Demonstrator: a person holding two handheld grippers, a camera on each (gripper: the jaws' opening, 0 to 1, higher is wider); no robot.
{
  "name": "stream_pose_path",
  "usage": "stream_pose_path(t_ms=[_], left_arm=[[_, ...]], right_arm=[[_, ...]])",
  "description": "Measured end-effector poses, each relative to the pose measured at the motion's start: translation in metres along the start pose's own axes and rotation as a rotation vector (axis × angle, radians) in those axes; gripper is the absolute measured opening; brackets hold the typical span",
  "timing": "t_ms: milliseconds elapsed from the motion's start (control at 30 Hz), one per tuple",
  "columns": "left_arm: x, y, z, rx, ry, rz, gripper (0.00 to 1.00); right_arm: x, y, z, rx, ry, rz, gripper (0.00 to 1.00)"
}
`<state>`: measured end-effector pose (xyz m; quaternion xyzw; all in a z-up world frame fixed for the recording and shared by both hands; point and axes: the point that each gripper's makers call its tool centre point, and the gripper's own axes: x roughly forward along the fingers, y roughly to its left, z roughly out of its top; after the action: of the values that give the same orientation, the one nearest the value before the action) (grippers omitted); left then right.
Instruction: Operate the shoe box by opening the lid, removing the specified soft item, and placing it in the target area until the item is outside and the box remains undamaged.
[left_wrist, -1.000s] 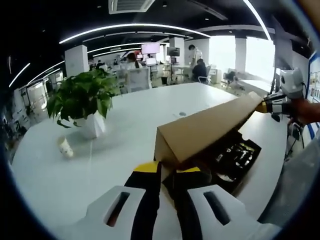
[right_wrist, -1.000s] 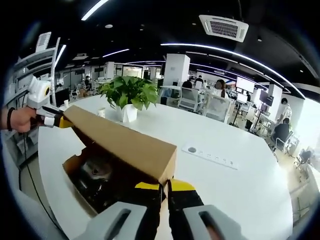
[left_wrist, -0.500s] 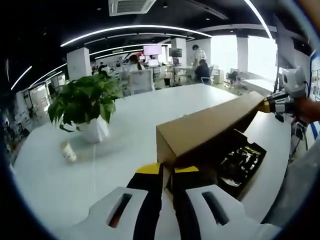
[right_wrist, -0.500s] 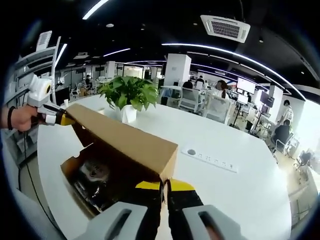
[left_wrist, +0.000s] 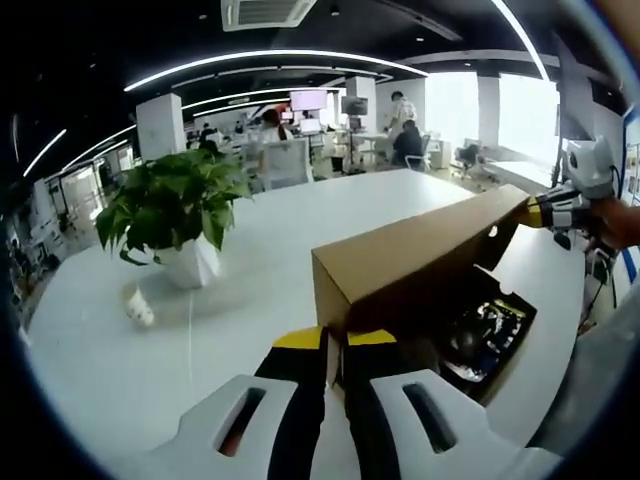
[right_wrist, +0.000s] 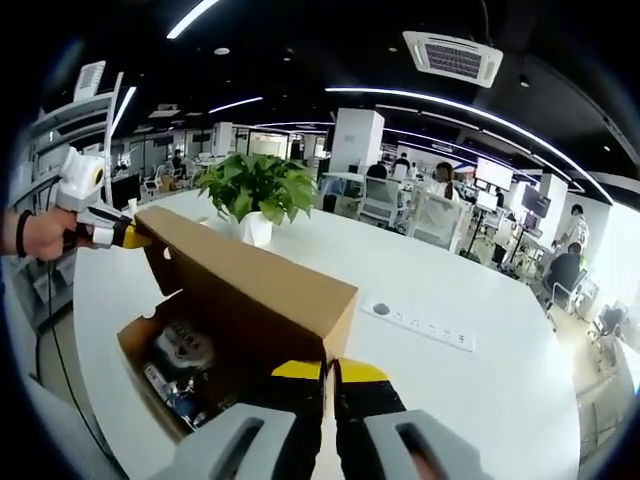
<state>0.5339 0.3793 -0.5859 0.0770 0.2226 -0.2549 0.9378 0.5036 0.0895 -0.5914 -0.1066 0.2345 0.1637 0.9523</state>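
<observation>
Shoe box (right_wrist: 165, 375), white table (right_wrist: 470, 390): cardboard lid (right_wrist: 255, 285) raised, hinged open. Left gripper (left_wrist: 334, 338) and right gripper (right_wrist: 329, 370) each clamp one lid corner, jaws nearly closed. Dark soft item (right_wrist: 180, 355) inside.

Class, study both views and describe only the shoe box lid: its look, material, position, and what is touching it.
The lid is plain brown cardboard, long and shallow, with a small round hole in its side wall. It is raised and tilted over the open box, whose dark contents show underneath. The left gripper pinches one end corner and the right gripper pinches the other, both shut on its edge. It hangs above the white table.
</observation>
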Motion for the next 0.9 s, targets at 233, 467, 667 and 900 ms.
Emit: stream_pose_path(t_ms=[233,467,667,900], left_arm=[[0.005,0.003,0.004,0.001,0.001,-0.001,0.03],[0.01,0.007,0.007,0.003,0.005,0.0,0.02],[0.014,0.009,0.01,0.009,0.009,-0.001,0.02],[0.021,0.014,0.012,0.019,0.015,-0.002,0.02]], right_arm=[[0.005,-0.005,0.005,-0.007,0.01,0.003,0.0],[0.01,-0.008,0.009,-0.013,0.013,0.005,0.0],[0.014,-0.011,0.012,-0.02,0.02,0.008,0.0],[0.02,-0.015,0.015,-0.019,0.034,0.009,0.0]])
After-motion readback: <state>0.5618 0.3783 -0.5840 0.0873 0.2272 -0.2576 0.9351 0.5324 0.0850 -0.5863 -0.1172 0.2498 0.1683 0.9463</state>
